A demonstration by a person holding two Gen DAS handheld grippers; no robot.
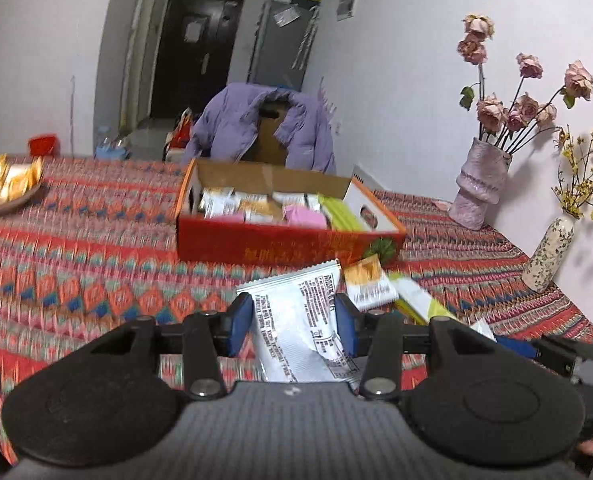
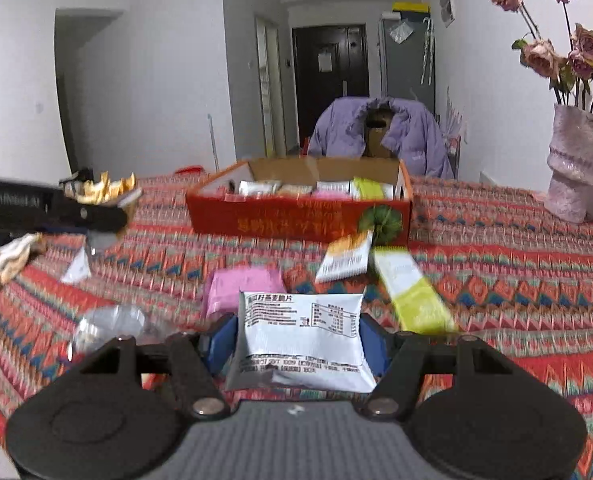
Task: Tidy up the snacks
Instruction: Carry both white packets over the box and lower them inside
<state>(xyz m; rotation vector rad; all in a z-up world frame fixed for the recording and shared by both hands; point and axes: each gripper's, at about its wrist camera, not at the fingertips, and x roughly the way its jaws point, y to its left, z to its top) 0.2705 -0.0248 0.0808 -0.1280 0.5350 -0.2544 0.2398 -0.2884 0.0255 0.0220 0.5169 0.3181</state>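
Red cardboard box (image 2: 296, 216) ahead of both grippers holds white, pink and green snack packets. Left gripper (image 1: 294, 322) pinches a crumpled white packet (image 1: 296, 312); right gripper (image 2: 296, 340) clamps another white packet (image 2: 300, 336).

My left gripper (image 1: 294, 322) covers the lower edge of its white packet (image 1: 296, 320); print there is too blurred to read. My right gripper (image 2: 294, 344) hides the sides of its white pouch (image 2: 300, 336). The red box (image 2: 296, 220) wall conceals the lower parts of packets inside. The pink vase (image 2: 574, 164) flowers are cut off at the frame edge.
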